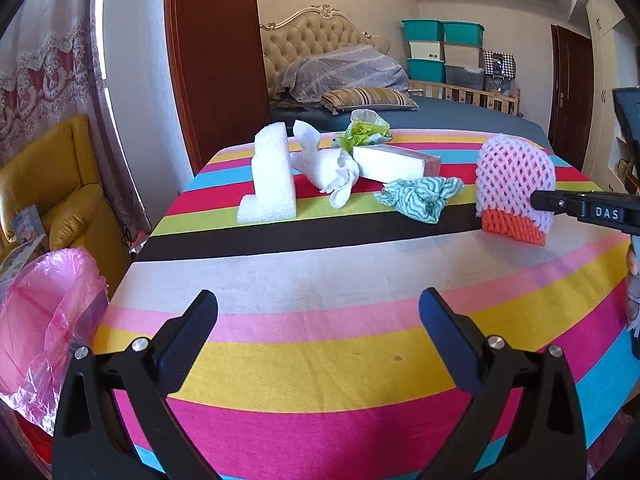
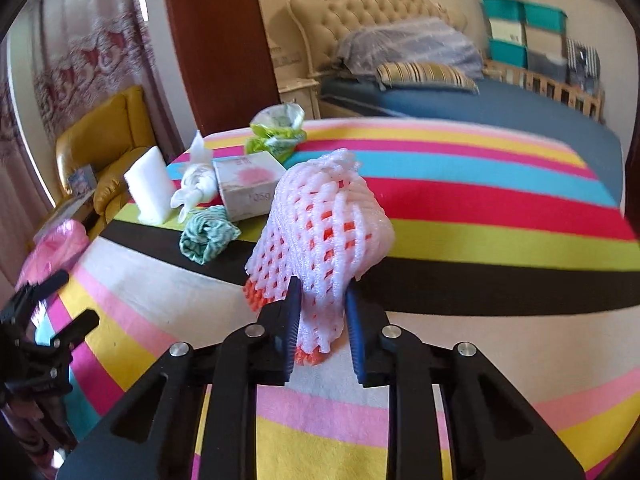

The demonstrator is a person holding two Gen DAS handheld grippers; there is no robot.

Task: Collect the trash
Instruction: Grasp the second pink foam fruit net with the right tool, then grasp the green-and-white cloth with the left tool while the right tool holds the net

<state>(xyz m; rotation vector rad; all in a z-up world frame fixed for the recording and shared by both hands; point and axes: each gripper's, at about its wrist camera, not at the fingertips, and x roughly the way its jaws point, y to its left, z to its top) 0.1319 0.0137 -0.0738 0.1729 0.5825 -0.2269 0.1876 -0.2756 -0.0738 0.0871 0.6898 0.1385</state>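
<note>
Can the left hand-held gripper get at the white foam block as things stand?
Probably yes. The left hand-held gripper is open and empty, and only bare striped cloth lies between it and the foam block.

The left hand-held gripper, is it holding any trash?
No, the left hand-held gripper is wide open above the striped tablecloth with nothing between its fingers.
</note>
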